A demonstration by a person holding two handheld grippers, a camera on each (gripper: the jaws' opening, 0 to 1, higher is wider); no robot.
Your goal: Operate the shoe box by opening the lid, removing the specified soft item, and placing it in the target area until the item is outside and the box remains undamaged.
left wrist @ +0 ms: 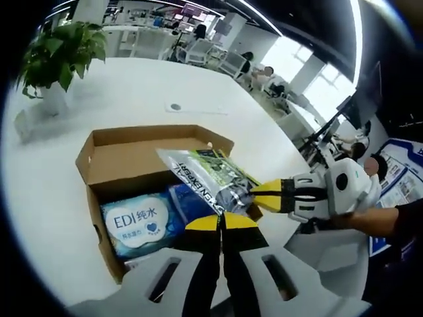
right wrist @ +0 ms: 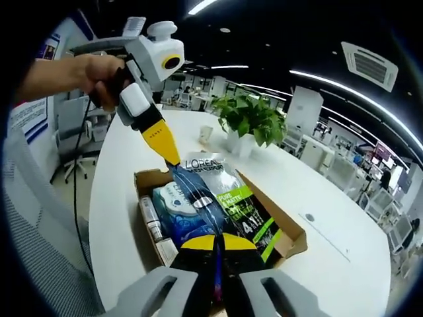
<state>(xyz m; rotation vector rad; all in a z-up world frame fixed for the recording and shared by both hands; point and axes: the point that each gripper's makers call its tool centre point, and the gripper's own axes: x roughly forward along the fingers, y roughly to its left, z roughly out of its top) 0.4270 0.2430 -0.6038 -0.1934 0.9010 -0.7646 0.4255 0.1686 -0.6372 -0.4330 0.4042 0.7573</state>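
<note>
Two yellow-tipped grippers, left (left wrist: 221,221) and right (right wrist: 216,242), both clench one glossy black-and-green plastic pouch (left wrist: 205,173) at frame centre above one open brown cardboard shoe box (left wrist: 119,155), where one blue wipes pack (left wrist: 139,221) lies partly hidden beneath.

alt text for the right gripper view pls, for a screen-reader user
Both tools, the right tool at the bottom and the left tool reaching in from the upper left, pinch a glossy L'Oreal pouch above an open cardboard shoe box on a white table. A blue wipes pack lies inside; a potted plant stands behind.
</note>
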